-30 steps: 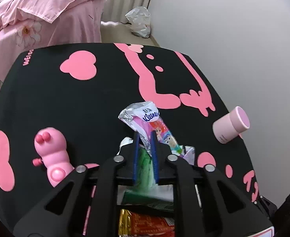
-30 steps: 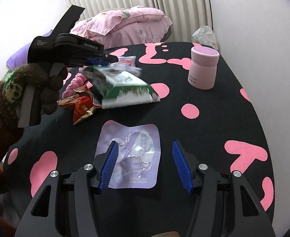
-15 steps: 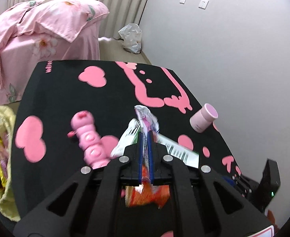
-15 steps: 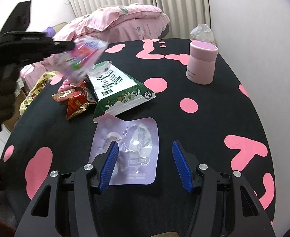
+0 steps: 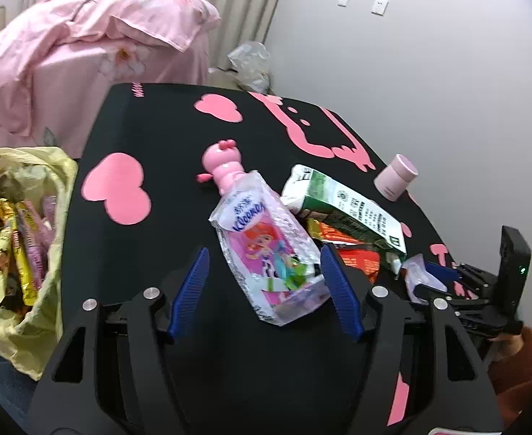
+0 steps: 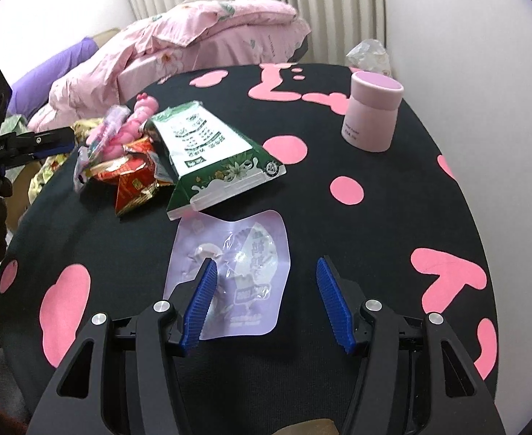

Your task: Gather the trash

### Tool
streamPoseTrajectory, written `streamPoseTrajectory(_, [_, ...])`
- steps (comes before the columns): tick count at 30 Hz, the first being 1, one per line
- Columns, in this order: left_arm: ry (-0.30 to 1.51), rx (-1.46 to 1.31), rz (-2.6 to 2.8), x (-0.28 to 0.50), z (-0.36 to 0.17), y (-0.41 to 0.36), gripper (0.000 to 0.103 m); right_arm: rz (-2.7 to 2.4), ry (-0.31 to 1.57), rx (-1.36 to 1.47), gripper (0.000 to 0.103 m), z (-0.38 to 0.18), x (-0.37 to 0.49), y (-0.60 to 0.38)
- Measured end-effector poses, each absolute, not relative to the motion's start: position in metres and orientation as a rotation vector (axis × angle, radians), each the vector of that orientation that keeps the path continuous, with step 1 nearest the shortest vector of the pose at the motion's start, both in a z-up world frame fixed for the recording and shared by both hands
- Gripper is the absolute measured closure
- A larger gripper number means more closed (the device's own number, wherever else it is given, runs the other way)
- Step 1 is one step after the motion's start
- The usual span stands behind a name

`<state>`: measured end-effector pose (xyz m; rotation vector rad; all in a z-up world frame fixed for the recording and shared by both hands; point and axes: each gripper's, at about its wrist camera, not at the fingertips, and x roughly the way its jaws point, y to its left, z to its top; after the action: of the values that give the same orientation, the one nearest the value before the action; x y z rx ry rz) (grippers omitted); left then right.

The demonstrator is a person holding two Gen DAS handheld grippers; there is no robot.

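between the blue pads of the left tongs [image 5: 264, 291] sits a clear cartoon-print wrapper [image 5: 266, 250], one edge close to the right-hand pad [image 5: 338, 297], no pad visibly pressing on it. jaws have just been opening and now stand wide apart. whether the wrapper is lying on the black-and-pink worktop [image 5: 157, 134] or in mid-air, cannot tell.

past the left tongs, just beyond the wrapper: pink caterpillar toy [image 5: 220, 166]. ahead and to their right: green-and-white milk carton [image 5: 342, 208] on its side, over red-and-orange snack wrappers [image 5: 353, 257]. farther right, pink lidded cup [image 5: 396, 177] upright near the worktop edge. to the left of the left tongs, off the worktop edge: yellow trash bag [image 5: 19, 239], mouth open, gold and pink wrappers inside.

right tongs [image 6: 266, 297] jaws wide apart, nothing clamped. left pad [image 6: 200, 301] over a flat lilac pouch [image 6: 244, 264] that lies on the worktop; right pad clear of it. ahead of the right tongs: same milk carton, just beyond the pouch's far edge, snack wrappers to its left. pink cup ahead and to the right, well apart from the pile.

far side of the worktop: bed with pink floral bedding [image 6: 200, 36], crumpled plastic bag [image 6: 369, 54] by the wall.
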<state>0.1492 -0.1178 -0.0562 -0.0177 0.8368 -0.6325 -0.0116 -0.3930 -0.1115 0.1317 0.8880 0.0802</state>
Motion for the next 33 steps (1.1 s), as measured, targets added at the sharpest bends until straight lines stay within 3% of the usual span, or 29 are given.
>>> streamPoseTrajectory(2, [0.844,-0.053,-0.635,0.146,-0.058,-0.114,0.032,0.100,0.914,0.118,0.048,-0.110,-0.011,-0.393])
streamPoseTrajectory(9, [0.873,-0.095,-0.543,0.132,-0.068,-0.101,0.032,0.059,0.822,0.134,0.049,-0.097,-0.053,-0.399])
streamPoseTrajectory(19, [0.817,-0.086,-0.557,0.119,-0.057,-0.108,0.032,0.097,0.876,0.254,0.049,-0.109,-0.058,-0.385])
streamPoseTrajectory(25, [0.835,-0.070,-0.559,0.118,-0.062,-0.112,0.032,0.047,0.923,0.005,0.048,-0.105,-0.031,-0.350])
streamPoseTrajectory(33, [0.839,-0.065,-0.553,0.115,-0.066,-0.109,0.032,0.071,0.929,0.088,0.044,-0.109,-0.039,-0.370])
